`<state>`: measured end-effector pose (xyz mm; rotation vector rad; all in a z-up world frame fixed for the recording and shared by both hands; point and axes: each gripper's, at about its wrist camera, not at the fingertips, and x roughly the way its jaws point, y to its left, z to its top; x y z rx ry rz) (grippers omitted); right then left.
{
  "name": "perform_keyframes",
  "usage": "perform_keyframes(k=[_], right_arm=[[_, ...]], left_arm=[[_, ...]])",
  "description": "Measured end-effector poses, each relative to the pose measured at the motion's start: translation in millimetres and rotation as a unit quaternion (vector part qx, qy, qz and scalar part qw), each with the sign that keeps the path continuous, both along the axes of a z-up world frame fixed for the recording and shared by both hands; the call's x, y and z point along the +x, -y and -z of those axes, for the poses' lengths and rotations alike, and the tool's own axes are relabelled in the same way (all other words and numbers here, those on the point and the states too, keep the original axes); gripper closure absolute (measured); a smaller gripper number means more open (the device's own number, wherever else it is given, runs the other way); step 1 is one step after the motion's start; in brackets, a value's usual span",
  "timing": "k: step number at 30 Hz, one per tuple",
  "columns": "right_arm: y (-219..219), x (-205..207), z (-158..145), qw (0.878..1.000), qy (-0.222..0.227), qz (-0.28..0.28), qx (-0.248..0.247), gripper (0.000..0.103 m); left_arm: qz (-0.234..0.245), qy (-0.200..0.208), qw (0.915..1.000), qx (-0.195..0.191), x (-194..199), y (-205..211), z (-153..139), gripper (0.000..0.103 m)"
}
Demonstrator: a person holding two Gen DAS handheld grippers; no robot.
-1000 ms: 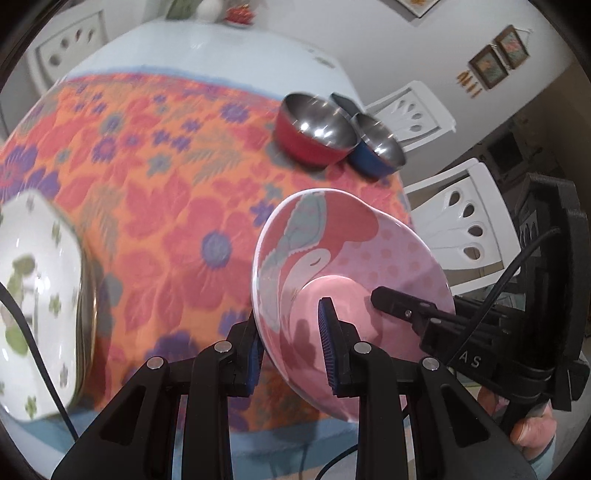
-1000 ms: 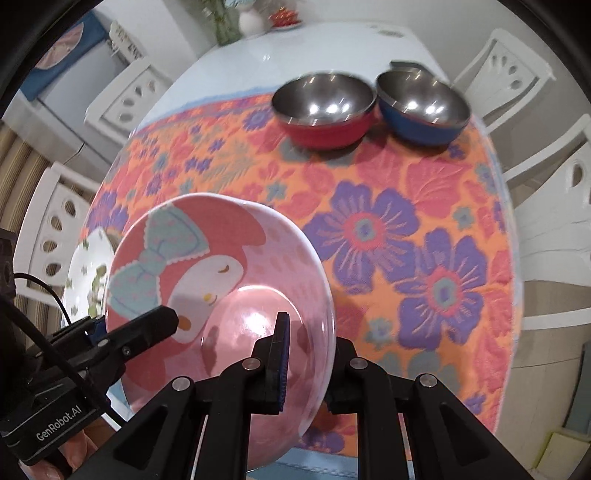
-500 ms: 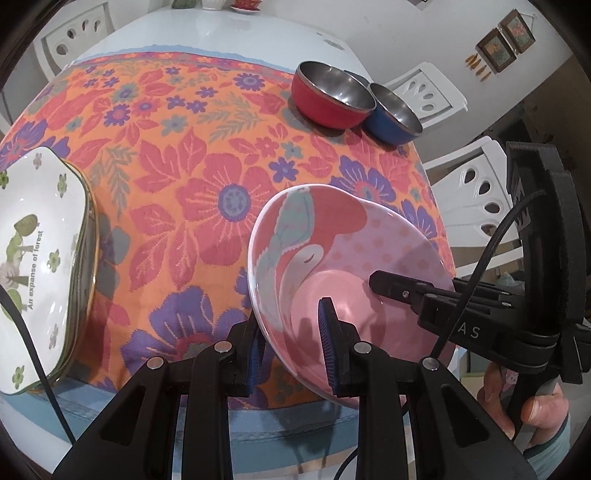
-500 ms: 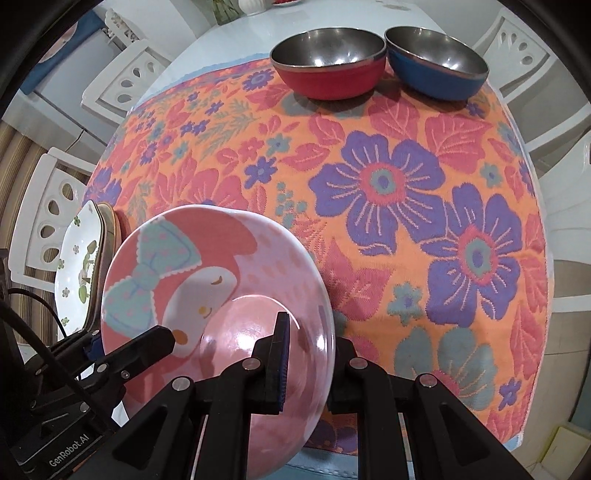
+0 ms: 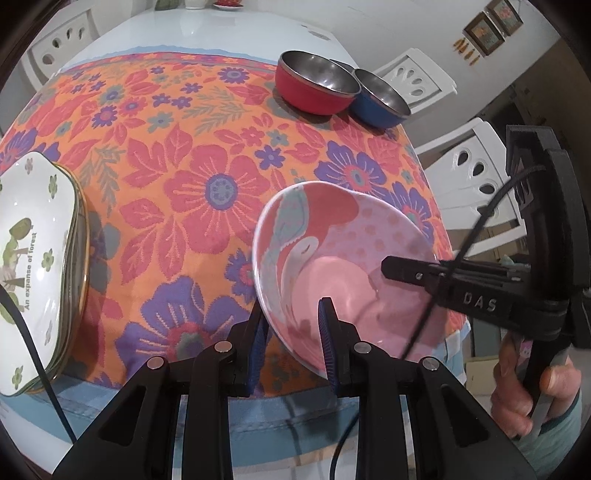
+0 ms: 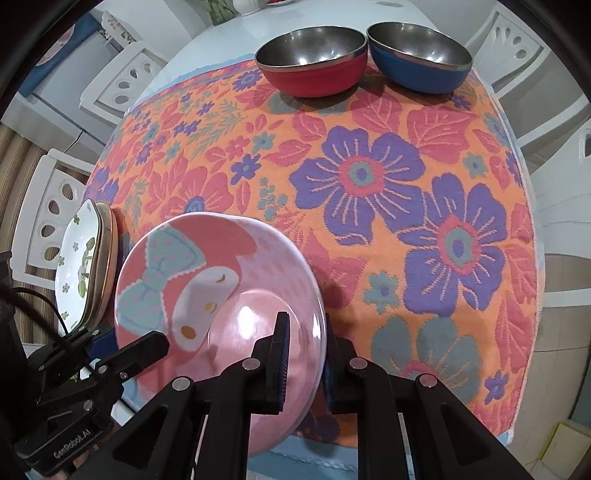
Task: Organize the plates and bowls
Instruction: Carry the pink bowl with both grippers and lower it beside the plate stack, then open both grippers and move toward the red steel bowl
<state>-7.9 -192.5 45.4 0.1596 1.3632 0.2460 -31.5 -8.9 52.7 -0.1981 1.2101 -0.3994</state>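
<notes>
White chairs (image 5: 476, 173) round table (image 5: 207, 33); 2 framed pictures (image 5: 493, 22) on wall.

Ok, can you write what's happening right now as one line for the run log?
left hand-held gripper: shut on pink bowl rim | right hand-held gripper: shut on opposite rim | bowl: tilted, above floral tablecloth

Left gripper (image 5: 291, 343), black angular frame, blue ribbed pads (image 5: 325, 339), silver screws, right gripper (image 6: 304, 356) alike, black cables, "GenRobot.AI" lettering, teal sleeve (image 5: 554, 439).
</notes>
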Motion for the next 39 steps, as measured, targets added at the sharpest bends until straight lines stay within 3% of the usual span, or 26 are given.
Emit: perform_keyframes(k=[4,9,16,21,23,26,28,30,34,39], right_arm=[[11,-4,-3,1.0,-0.018,-0.003,0.013,0.088],[21,-7,-24,0.999,-0.008,-0.003,0.031,0.088],[32,4,-57,0.997,0.006,0.015,0.069,0.088],[35,23,-86,0.996,0.042,0.036,0.064,0.088],[40,34,-97,0.994,0.055,0.057,0.07,0.086],[46,55,-99,0.992,0.049,0.091,0.068,0.067],[50,67,-98,0.99,0.05,0.107,0.073,0.066],[51,77,-97,0.988,0.048,0.115,0.086,0.065],[53,101,-86,0.983,0.035,0.141,0.11,0.054],[49,133,-68,0.982,0.02,0.143,0.118,0.053]], left_arm=[[0.005,0.004,1.0,0.006,-6,-4,-5,0.08],[0.004,0.012,0.9999,0.011,-8,-11,-18,0.08],[0.0,0.06,0.9982,0.007,2,-19,-60,0.078],[0.006,0.107,0.9941,0.018,33,-16,-90,0.077],[0.001,0.114,0.9932,0.02,48,-15,-99,0.067],[-0.011,0.133,0.9911,0.005,73,-18,-116,0.065],[-0.012,0.138,0.9903,0.002,86,-17,-122,0.06],[-0.013,0.141,0.99,-0.001,103,-16,-126,0.038],[0.001,0.136,0.9905,-0.018,137,-10,-124,0.036],[0.009,0.122,0.9925,-0.012,177,2,-105,0.036]])
